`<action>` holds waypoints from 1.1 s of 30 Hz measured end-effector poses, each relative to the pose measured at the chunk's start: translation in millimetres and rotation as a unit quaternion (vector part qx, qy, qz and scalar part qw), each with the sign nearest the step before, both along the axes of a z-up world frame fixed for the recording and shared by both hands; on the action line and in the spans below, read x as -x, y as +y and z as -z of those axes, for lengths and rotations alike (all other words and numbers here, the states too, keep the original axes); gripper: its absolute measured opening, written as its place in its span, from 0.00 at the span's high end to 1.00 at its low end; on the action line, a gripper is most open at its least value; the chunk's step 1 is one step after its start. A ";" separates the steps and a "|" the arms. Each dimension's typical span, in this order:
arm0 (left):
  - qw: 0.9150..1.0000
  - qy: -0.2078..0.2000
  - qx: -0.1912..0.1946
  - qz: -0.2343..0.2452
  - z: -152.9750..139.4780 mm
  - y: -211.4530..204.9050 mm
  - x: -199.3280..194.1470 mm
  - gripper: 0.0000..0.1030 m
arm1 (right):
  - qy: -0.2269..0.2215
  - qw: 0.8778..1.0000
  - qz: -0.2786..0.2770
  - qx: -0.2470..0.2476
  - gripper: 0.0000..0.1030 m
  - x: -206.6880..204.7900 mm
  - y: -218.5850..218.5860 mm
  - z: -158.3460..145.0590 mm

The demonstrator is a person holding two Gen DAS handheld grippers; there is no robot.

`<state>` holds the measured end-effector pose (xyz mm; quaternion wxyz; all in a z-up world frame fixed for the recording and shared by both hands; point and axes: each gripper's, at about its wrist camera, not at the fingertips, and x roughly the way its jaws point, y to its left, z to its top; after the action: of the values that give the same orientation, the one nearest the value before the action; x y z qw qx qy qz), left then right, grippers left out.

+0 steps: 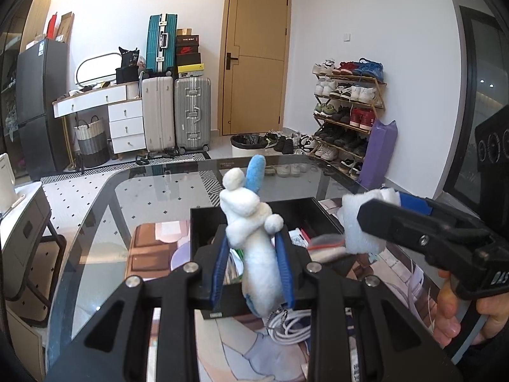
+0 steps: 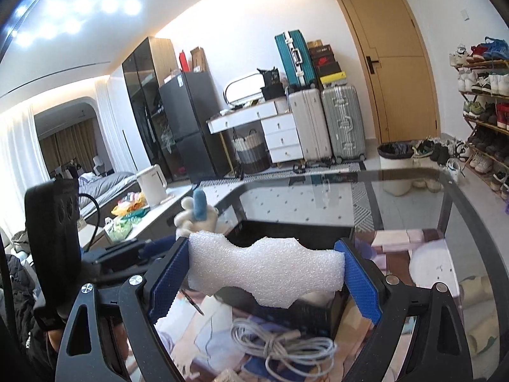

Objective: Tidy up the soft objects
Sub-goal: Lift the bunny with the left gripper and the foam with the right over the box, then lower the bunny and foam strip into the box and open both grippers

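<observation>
White plush fills the left gripper (image 1: 253, 264) — a small toy (image 1: 251, 222) with a blue ear, pinched round its body by the blue pads (image 1: 284, 273) and held upright above the black box (image 1: 206, 219) on the glass table (image 1: 95, 222). The right gripper (image 2: 265, 273) is spread wide, yet its pads press both ends of a slab of white foam (image 2: 265, 270), which spans the whole gap and hangs over the same box (image 2: 286, 226). So each tool has a soft thing gripped, both in the air, side by side and close together.

The step in hand looks like dropping these into the box. To do it well, I would take them one at a time: the two grippers are near enough to knock each other at the opening. The foam is wide and stiff-ish — it probably needs turning so its long side runs along the box, then lowering before the pads part, since a light piece let go from high up may bounce or catch the rim. The toy is squashy and will likely spring back once released; bring it low and ease off slowly. A coiled white cable (image 2: 280, 347) lies on the table just in front of the box, so keep the descent clear of it. What already lies in the box is hard to make out.
</observation>
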<state>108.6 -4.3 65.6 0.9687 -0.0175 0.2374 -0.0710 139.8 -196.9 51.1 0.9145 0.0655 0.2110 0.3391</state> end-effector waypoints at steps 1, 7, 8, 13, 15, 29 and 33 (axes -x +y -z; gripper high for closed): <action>1.000 -0.001 -0.002 -0.002 0.1 -0.8 -2.3 0.74 | -0.001 1.000 0.002 -0.003 0.11 -2.1 1.5 -1.9; 1.000 -0.004 -0.007 -0.010 0.3 0.1 -15.2 0.73 | -0.003 1.000 0.015 -0.012 0.11 -15.8 3.7 -10.7; 1.000 -0.005 -0.009 -0.011 1.1 0.8 -17.1 0.73 | 0.000 1.000 0.018 -0.014 0.11 -19.7 3.3 -12.4; 1.000 -0.001 -0.010 -0.015 4.2 6.6 -28.7 0.73 | 0.007 1.000 0.028 -0.004 0.11 -34.9 6.9 -9.6; 1.000 0.001 -0.006 -0.017 5.8 10.5 -33.6 0.73 | 0.011 0.999 0.031 -0.001 0.11 -41.3 7.9 -6.6; 1.000 0.016 0.004 -0.014 20.6 17.2 -52.9 0.73 | 0.035 0.999 0.039 0.003 0.11 -68.6 10.9 7.5; 1.000 0.024 0.006 -0.010 25.7 17.1 -57.8 0.73 | 0.044 0.998 0.040 0.004 0.11 -75.7 11.4 12.3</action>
<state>166.4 12.8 39.9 0.9633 -0.0279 0.2597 -0.0621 215.5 -185.5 38.8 0.9172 0.0854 0.2496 0.2985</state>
